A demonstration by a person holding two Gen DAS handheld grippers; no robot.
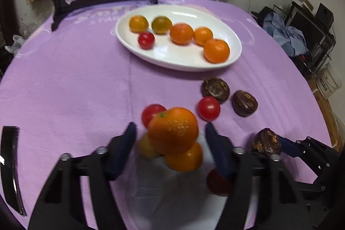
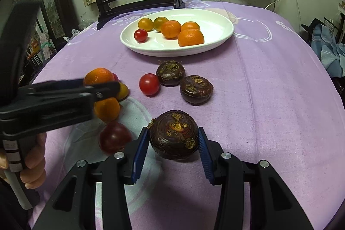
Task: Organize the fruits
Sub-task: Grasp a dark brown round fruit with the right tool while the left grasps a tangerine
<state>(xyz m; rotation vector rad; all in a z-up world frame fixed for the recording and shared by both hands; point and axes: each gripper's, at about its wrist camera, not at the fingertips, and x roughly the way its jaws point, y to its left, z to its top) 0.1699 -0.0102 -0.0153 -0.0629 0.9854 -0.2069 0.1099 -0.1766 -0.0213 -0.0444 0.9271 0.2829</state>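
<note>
My left tongs (image 1: 170,135) straddle the top orange (image 1: 173,130), jaws apart, no contact. Centre, then squeeze gently. Right tongs (image 2: 173,143) flank a water chestnut (image 2: 174,134) near the tablecloth's (image 2: 269,89) front edge; contact unclear.

Right gripper (image 2: 173,141) closed on water chestnut (image 2: 173,134); white plate (image 2: 217,25) far, holding oranges and tomatoes.

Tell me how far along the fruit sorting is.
Partway. Six fruits already sit in the white plate. The left tool brackets an orange, the right tool a water chestnut. Tomatoes, citrus and two more chestnuts remain on the purple cloth.
</note>
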